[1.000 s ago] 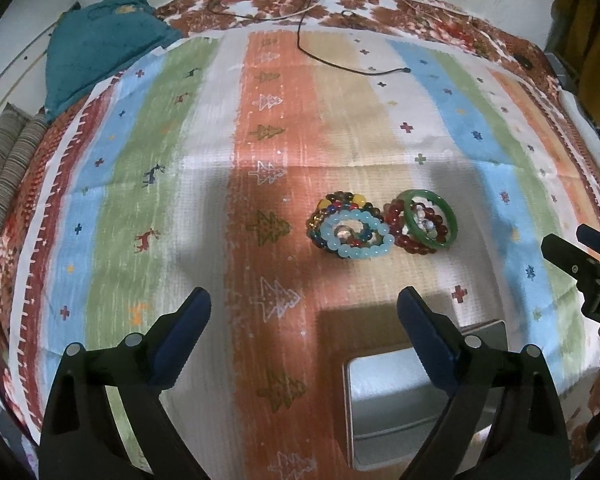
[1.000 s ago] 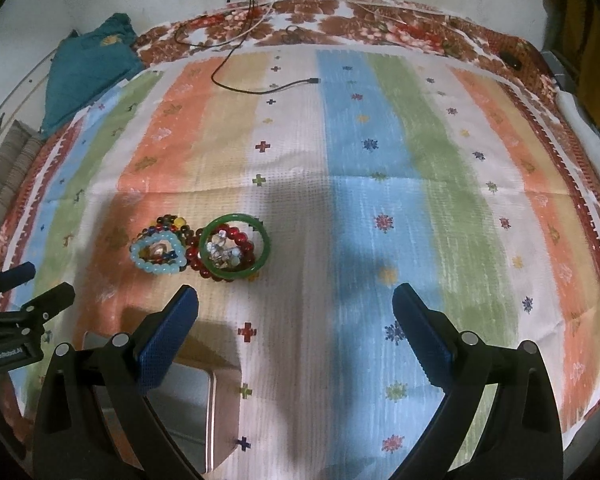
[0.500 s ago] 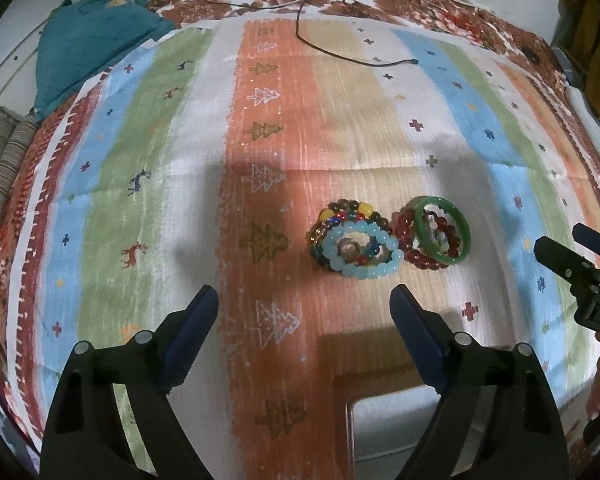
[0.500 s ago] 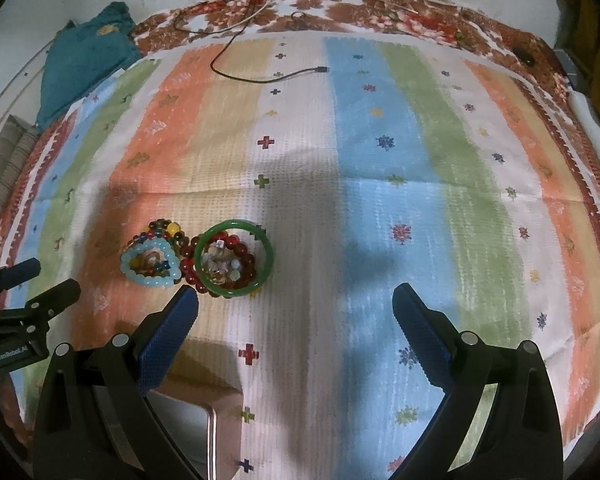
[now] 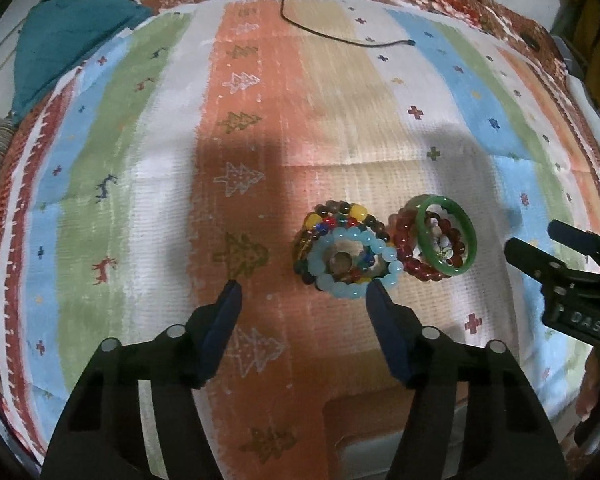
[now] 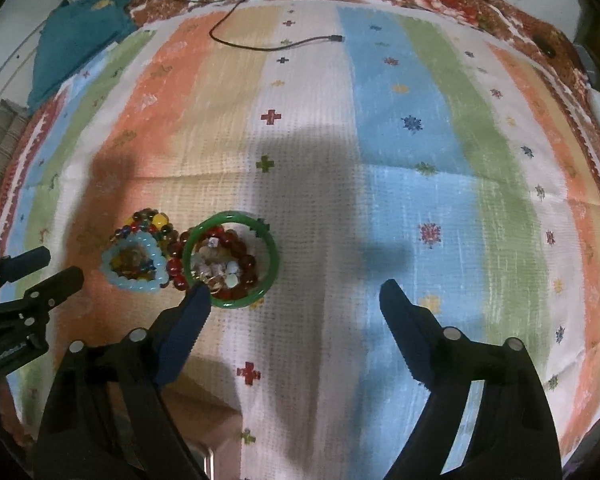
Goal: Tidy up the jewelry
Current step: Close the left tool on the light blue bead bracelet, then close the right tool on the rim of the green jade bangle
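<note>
Since a second ago we have lowered both grippers toward the bracelets on the striped cloth [image 5: 340, 128]. The left gripper [image 5: 302, 292], closing and empty, nears the pale-blue bead bracelet [image 5: 354, 264]. The right gripper [image 6: 292, 290], closing and empty, reaches the green bangle [image 6: 231, 260]; pickup follows.

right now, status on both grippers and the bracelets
Left gripper closing, nothing gripped. Right gripper closing, empty. Bracelets piled on blanket. Nothing in the way.
</note>
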The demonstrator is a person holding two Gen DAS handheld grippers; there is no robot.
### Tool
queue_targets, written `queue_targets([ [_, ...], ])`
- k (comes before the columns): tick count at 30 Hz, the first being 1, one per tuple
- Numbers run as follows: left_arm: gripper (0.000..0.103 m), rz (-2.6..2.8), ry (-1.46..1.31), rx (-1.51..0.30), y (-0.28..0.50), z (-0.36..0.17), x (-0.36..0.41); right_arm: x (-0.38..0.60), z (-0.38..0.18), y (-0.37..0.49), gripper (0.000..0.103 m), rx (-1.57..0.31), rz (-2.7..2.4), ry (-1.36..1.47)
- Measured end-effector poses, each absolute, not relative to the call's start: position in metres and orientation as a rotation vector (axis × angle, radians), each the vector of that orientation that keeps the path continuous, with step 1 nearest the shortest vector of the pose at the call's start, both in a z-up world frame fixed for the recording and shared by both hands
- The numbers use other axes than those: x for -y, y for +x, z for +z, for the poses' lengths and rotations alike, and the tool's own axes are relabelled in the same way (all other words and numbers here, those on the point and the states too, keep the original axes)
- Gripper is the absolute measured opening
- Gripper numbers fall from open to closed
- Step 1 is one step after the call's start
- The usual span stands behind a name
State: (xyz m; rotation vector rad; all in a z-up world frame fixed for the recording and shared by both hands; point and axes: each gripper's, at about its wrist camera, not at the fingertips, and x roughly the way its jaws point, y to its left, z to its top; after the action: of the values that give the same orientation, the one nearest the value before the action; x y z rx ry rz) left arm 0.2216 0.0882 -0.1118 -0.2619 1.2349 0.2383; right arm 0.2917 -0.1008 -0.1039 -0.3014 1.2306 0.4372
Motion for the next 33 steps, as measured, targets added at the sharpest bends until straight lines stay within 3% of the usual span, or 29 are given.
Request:
queue_targets([
  [12,0.034,0.199,-0.276,-1.292,0.239,-0.136,-0.087,0.088,-0.130,0.308,0.067,-1.275,0.436,-0.351],
  [20,0.030,0.188,-0.259,-1.304,0.248,-0.143,-0.083,0.084,-0.140,0.316,0.053,-1.297,0.444,-0.349],
  [28,0.028,0.211,-0.232,-1.319,0.252,-0.148,-0.084,0.078,-0.149,0.323,0.047,-1.305,0.447,-0.365],
  [33,0.020,0.226,-0.216,-1.326,0.256,-0.153,-0.085,0.073,-0.156,0.325,0.041,-1.301,0.441,-0.396],
])
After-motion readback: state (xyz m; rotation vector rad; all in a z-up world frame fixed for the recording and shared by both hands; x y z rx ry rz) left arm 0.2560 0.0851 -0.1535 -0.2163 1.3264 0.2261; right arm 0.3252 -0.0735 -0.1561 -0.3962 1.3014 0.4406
